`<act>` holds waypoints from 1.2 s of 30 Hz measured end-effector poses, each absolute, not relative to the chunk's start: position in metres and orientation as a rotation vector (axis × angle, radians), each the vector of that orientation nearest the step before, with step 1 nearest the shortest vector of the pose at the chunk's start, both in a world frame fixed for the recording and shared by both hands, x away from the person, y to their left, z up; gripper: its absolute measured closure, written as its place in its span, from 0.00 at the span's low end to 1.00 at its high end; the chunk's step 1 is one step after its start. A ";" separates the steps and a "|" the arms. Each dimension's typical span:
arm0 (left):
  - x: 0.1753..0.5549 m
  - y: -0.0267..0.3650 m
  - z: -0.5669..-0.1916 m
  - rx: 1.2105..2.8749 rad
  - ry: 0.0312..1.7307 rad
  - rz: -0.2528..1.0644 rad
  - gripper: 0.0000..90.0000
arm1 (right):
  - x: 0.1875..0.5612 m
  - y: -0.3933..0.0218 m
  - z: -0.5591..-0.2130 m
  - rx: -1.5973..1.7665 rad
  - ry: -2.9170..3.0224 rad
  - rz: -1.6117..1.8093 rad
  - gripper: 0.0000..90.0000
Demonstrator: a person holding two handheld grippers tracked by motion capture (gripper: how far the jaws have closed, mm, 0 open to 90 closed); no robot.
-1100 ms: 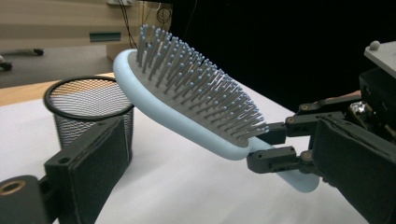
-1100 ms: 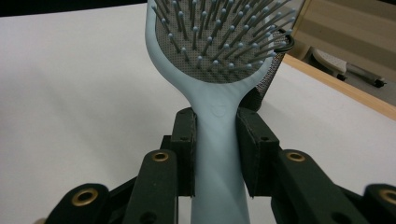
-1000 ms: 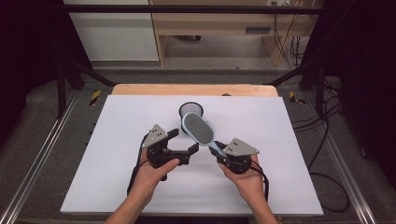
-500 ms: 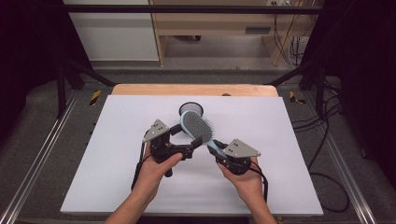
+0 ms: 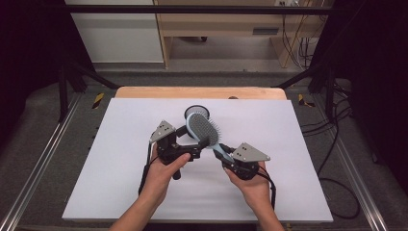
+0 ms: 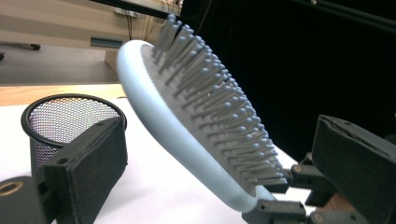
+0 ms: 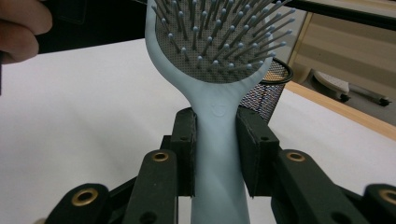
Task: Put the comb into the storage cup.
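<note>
A light blue hairbrush (image 5: 202, 127) with grey bristles is held up off the white table (image 5: 120, 192), tilted, head pointing away from me. My right gripper (image 5: 222, 153) is shut on its handle (image 7: 217, 116), one pad pressed against each side (image 7: 217, 149). My left gripper (image 5: 197, 140) comes in from the left and stands open. In the left gripper view the brush head (image 6: 187, 140) lies between the wide-apart pads (image 6: 224, 163) with a gap on each side. A black mesh cup (image 5: 197, 113) stands upright just behind the brush head (image 6: 60, 116).
The white table top ends at a wooden strip (image 5: 202, 92) at the back. Metal rails (image 5: 43, 163) run along both sides, and cables (image 5: 337, 159) lie on the floor to the right. Fingers of the left hand (image 7: 23, 28) show in the right gripper view.
My left gripper has shifted slightly away from me, toward the brush head. The right gripper and the brush have stayed in place.
</note>
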State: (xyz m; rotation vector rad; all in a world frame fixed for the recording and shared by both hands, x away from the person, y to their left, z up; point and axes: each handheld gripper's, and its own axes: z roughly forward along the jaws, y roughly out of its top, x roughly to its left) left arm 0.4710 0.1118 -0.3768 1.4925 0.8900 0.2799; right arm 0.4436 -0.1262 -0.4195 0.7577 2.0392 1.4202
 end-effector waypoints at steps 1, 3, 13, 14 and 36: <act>0.472 0.111 -0.377 1.482 0.896 0.273 0.04 | 0.444 -0.126 -0.420 0.761 2.039 1.417 0.77; 0.473 0.110 -0.377 1.473 0.900 0.262 0.04 | 0.444 -0.126 -0.421 0.763 2.043 1.419 0.77; 0.477 0.107 -0.378 1.454 0.922 0.265 0.07 | 0.444 -0.124 -0.421 0.758 2.049 1.428 0.77; 0.478 0.106 -0.379 1.454 0.927 0.260 0.07 | 0.443 -0.123 -0.422 0.757 2.052 1.430 0.77; 0.479 0.102 -0.381 1.410 0.953 0.265 0.24 | 0.443 -0.121 -0.422 0.757 2.041 1.454 0.77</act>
